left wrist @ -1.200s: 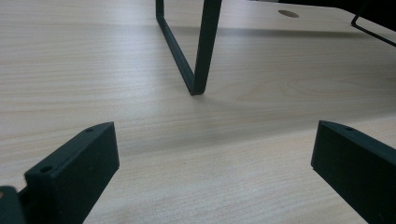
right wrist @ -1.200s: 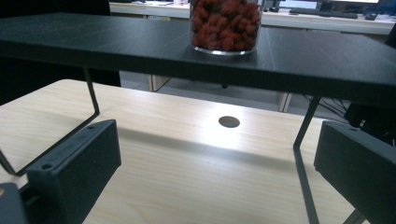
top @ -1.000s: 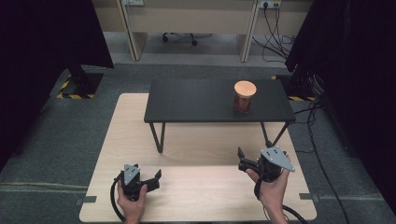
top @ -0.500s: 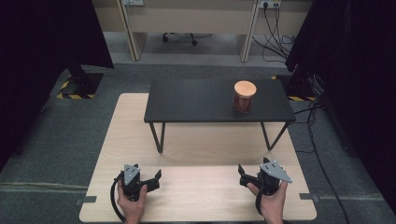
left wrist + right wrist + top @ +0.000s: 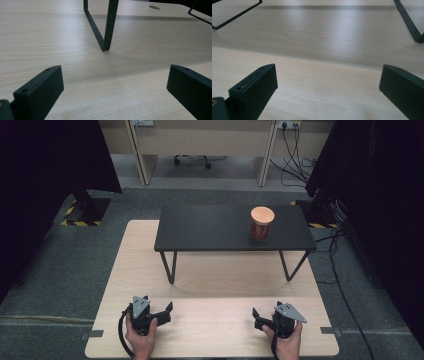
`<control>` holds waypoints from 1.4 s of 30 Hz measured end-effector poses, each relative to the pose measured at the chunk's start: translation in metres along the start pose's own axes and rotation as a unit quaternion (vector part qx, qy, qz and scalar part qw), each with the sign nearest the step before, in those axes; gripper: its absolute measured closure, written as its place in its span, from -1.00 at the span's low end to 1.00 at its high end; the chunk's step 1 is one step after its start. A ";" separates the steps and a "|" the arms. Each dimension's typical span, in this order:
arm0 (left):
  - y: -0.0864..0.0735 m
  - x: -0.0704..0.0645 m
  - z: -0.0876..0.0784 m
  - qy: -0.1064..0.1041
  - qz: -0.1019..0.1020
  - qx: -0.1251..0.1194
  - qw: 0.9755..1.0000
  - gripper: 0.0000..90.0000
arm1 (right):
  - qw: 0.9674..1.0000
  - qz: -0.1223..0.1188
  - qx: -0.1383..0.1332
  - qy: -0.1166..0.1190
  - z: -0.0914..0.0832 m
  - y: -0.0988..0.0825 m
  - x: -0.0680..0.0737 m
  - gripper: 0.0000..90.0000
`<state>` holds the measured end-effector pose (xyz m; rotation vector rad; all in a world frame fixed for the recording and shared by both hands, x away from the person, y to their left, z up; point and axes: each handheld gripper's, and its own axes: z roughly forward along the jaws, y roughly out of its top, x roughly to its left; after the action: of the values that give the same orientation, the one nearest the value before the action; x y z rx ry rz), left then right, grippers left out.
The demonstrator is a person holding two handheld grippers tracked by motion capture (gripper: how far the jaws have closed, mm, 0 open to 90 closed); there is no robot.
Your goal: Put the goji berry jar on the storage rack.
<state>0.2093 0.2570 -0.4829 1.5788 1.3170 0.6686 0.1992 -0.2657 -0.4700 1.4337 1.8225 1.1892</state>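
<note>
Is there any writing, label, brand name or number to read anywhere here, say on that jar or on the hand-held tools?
None can be read.
The jar on the black table: no label legible, too small to tell.
The left tool and right tool: plain black and grey, no markings visible.
Yellow-black hazard stripes on the floor: a pattern, no words.

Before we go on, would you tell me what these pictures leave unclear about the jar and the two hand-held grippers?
- Jar contents: high view, too small; only reddish through the glass.
- Whether its lid is fastened: too far off.
- Left hand-held gripper handle: high view, covered by the hand.
- Right hand-held gripper handle: likewise hidden by the hand; forearms cut off at the bottom edge.
</note>
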 end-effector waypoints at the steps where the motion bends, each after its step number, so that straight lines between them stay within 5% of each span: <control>1: 0.000 0.000 0.000 0.000 0.000 0.000 1.000 -0.99 | 1.000 0.000 -0.004 -0.002 0.000 -0.001 0.001 -0.96; 10: 0.000 0.000 0.000 0.001 -0.001 0.001 1.000 -0.99 | 1.000 -0.008 -0.023 -0.007 -0.003 -0.008 0.003 -0.96; 42: 0.000 -0.001 0.000 0.002 0.000 0.001 1.000 -0.99 | 1.000 -0.009 -0.025 -0.005 -0.004 -0.009 0.003 -0.96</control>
<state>0.2094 0.2563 -0.4826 1.5798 1.3207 0.6704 0.1907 -0.2645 -0.4758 1.3898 1.7831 1.2070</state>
